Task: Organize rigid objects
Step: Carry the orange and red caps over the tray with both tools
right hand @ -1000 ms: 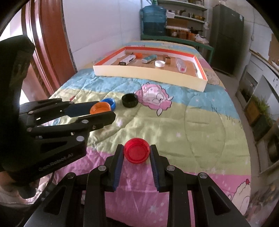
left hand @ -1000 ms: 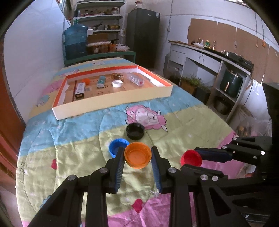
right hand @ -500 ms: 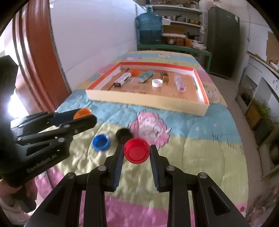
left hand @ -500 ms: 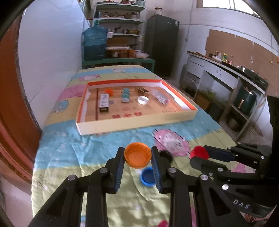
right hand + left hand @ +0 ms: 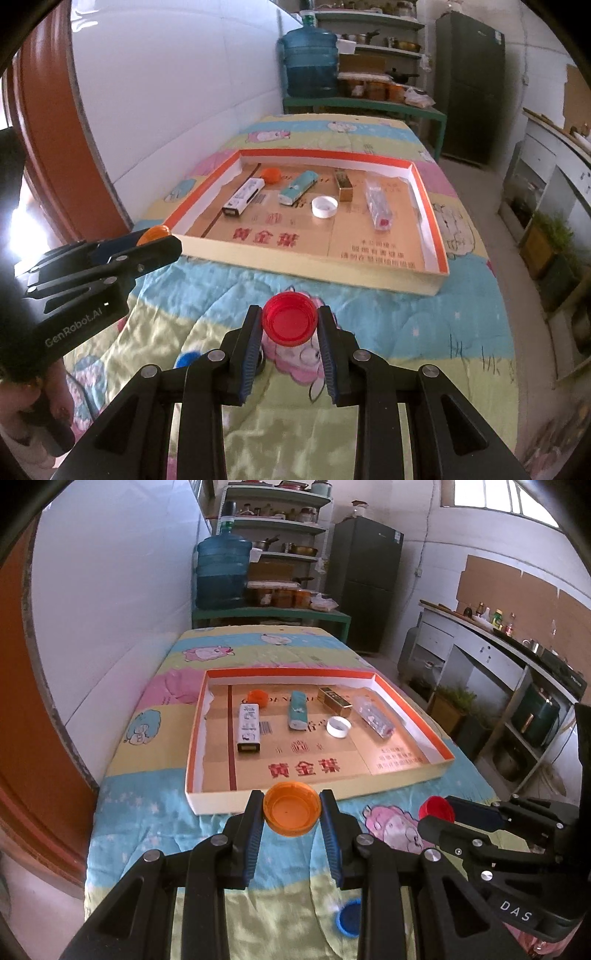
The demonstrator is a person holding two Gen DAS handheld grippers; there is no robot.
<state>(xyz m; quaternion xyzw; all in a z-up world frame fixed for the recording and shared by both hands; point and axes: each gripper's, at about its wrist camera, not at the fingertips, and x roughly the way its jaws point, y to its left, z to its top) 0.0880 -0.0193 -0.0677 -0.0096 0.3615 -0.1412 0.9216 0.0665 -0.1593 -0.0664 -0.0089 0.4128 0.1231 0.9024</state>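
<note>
Fingers of the left gripper (image 5: 291, 814) pinch an orange cap (image 5: 291, 808) open side up, held above the quilt (image 5: 155, 812) just short of the near wall of the cardboard tray (image 5: 221, 802); a blue cap (image 5: 349, 918) lies on the quilt below, and the right gripper (image 5: 437, 814) shows at the right edge with a red cap (image 5: 435, 808). Right wrist view — the right gripper's (image 5: 290, 325) fingers are closed on the red cap (image 5: 290, 322), held over the quilt's (image 5: 406, 325) pink cartoon patch, near the tray (image 5: 314, 271) front — a white cap (image 5: 324, 206) sits inside it.
</note>
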